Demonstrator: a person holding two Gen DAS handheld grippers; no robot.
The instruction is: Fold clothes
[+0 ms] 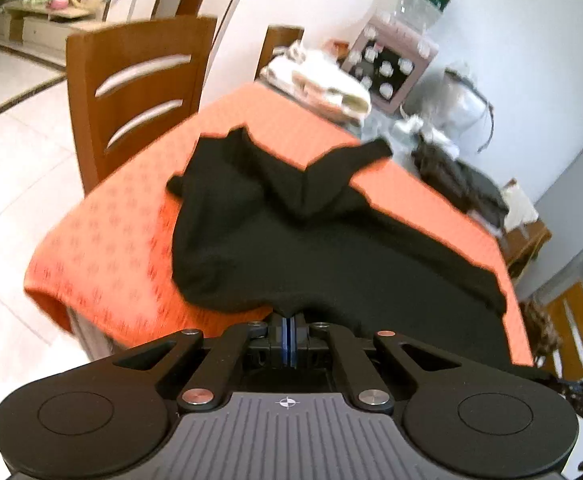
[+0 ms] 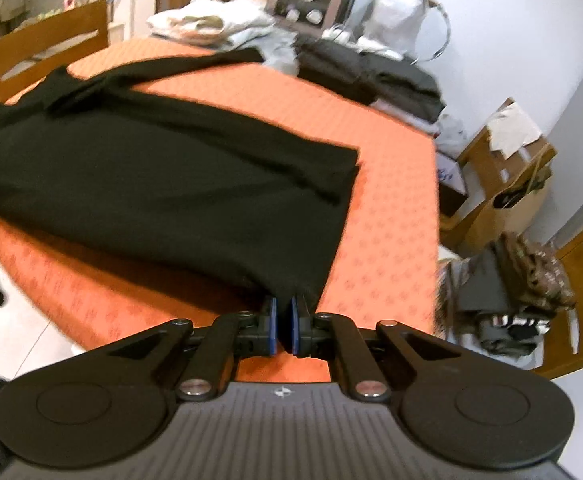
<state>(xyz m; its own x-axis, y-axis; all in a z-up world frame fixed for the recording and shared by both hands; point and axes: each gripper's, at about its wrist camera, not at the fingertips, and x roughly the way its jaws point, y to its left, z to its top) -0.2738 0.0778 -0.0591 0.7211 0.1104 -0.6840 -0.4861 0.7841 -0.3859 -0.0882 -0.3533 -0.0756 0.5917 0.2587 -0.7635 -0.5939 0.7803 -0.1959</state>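
**Black garment half gathered, both hems pinched**

A black long-sleeved top (image 1: 291,240) lies spread across the orange-covered bench (image 1: 103,240), sleeves crossed loosely at the far end. The left gripper (image 1: 290,332) is clamped on its near edge; the right gripper (image 2: 284,320) pinches the near right corner, pads almost together. Judging by the shape, the sleeves look drawn inward but the body is not yet doubled over. Stacks of other clothes (image 2: 211,24) sit at the far side.
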